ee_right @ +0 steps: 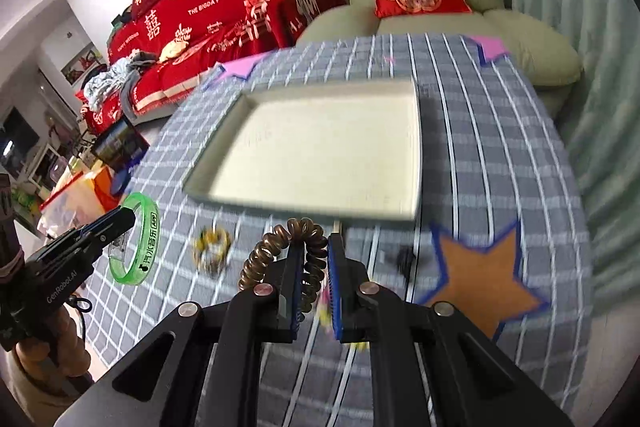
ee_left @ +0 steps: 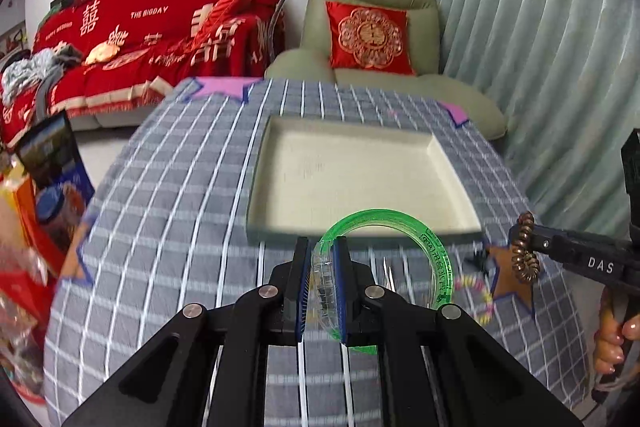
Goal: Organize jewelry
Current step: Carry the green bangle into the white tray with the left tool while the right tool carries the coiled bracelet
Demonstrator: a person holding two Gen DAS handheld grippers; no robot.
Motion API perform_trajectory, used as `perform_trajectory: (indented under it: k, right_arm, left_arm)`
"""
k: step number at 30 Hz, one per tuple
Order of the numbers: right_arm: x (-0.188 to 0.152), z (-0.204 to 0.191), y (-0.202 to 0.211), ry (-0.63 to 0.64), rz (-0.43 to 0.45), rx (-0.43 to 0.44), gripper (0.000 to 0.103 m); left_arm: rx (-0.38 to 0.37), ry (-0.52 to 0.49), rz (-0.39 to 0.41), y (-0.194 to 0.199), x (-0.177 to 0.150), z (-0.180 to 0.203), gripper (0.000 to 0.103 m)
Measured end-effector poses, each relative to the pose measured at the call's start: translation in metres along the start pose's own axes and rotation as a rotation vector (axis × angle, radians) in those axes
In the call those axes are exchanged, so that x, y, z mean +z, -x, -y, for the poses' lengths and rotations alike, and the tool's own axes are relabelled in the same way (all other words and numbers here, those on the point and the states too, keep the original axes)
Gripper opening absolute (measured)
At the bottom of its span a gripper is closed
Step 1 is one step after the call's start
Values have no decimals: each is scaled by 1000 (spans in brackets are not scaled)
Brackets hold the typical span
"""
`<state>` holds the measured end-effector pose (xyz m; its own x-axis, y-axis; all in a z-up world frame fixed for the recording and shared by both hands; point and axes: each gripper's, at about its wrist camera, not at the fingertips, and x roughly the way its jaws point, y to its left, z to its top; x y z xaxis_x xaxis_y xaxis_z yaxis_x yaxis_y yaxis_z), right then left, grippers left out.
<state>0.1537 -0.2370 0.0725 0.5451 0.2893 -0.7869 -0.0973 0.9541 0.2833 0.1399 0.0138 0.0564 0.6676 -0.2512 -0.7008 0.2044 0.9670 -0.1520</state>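
My left gripper (ee_left: 323,247) is shut on a green translucent bangle (ee_left: 434,251), held above the checked cloth just in front of the cream tray (ee_left: 256,195). My right gripper (ee_right: 314,247) is shut on a brown spiral hair tie (ee_right: 272,247), also raised in front of the tray (ee_right: 416,155). Each gripper shows in the other view: the right one with the spiral tie (ee_left: 524,251) at the right, the left one with the bangle (ee_right: 140,239) at the left. A yellow and pink beaded bracelet (ee_left: 478,291) lies on the cloth; it also shows in the right wrist view (ee_right: 212,249).
The table wears a grey checked cloth (ee_left: 168,187) with an orange star (ee_right: 480,279) and pink stars (ee_left: 224,87). A small dark item (ee_right: 404,259) lies near the orange star. Bags and boxes (ee_left: 44,195) stand left of the table. A green armchair (ee_left: 372,27) stands behind it.
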Motion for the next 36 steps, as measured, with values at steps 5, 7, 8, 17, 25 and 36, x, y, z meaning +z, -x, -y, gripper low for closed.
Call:
perform_trajectory:
  k: [5,7,8,17,25,36]
  right_arm:
    - [52,-1,-21,16,-5,-6,13]
    - [68,0,-34,21,-6,-17,12]
    - [74,1,-40,23,-9,-20,13]
    - [97,24,-131,-15,-112,-53,12]
    - [95,32,-176,8,-160,-114,12]
    - [91,32,-188,48,-160,-150,15]
  left_arm:
    - [-11,-8,16,-26,40,-3,21]
    - [-11,-7,14,-41,53,-4,21]
    - [-4,-14,10,-51,59,-4,21]
    - [27,-26,-74,-140,81,-3,21]
    - [63,-43,-143,-186,73,2,21]
    - [148,-83,-185,-212,64,7,22]
